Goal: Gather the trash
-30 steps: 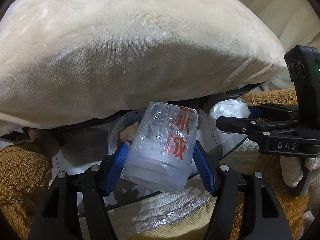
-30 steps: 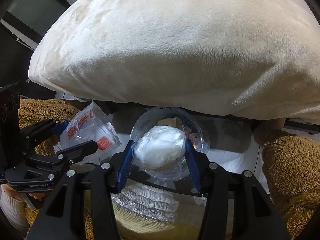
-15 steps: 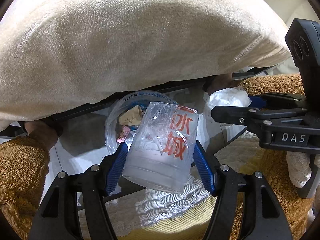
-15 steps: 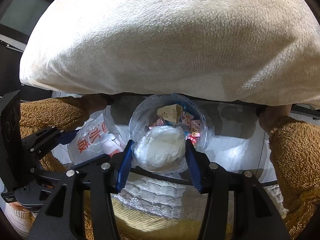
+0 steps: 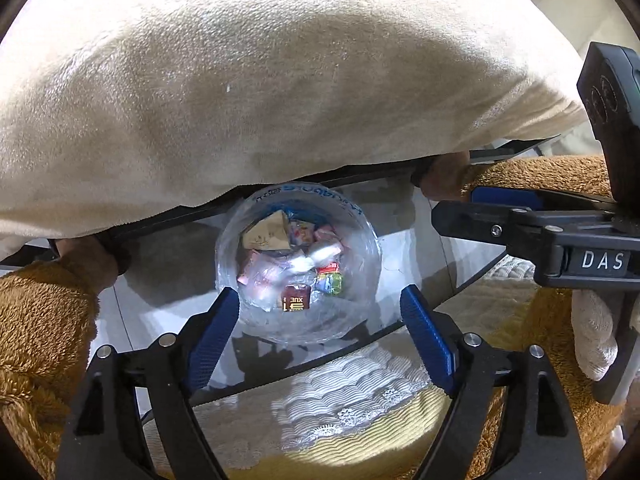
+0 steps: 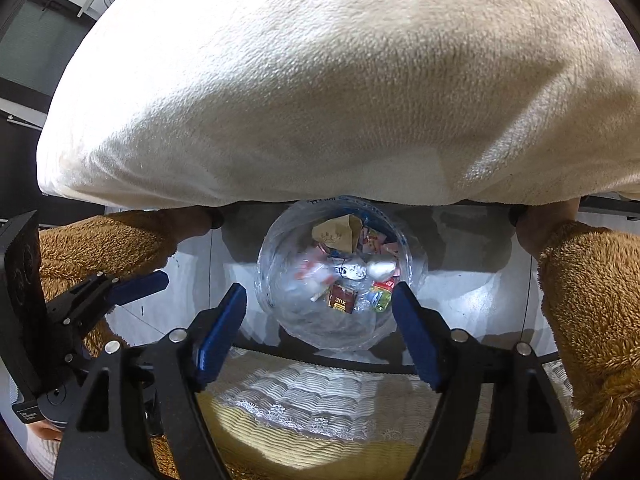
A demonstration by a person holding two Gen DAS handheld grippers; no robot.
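A clear plastic-lined trash bin [image 5: 362, 240] [image 6: 416, 268] stands on the floor below both grippers, holding several wrappers, a tan paper scrap and crumpled plastic. My left gripper [image 5: 320, 316] is open and empty above the bin's near rim. My right gripper [image 6: 320, 312] is open and empty above the same bin. The right gripper also shows at the right edge of the left wrist view [image 5: 520, 220], and the left gripper at the left edge of the right wrist view [image 6: 112, 288].
A large cream plush cushion [image 5: 260, 80] [image 6: 340, 80] fills the upper half of both views. Brown fleece sleeves [image 5: 40, 320] [image 6: 592, 300] frame the sides. A table edge with a white lace cloth [image 5: 340, 400] [image 6: 304, 392] lies just below the grippers.
Both grippers opened. The clear cup with red characters left the left gripper and the white crumpled wad left the right gripper; both now lie in the bin.
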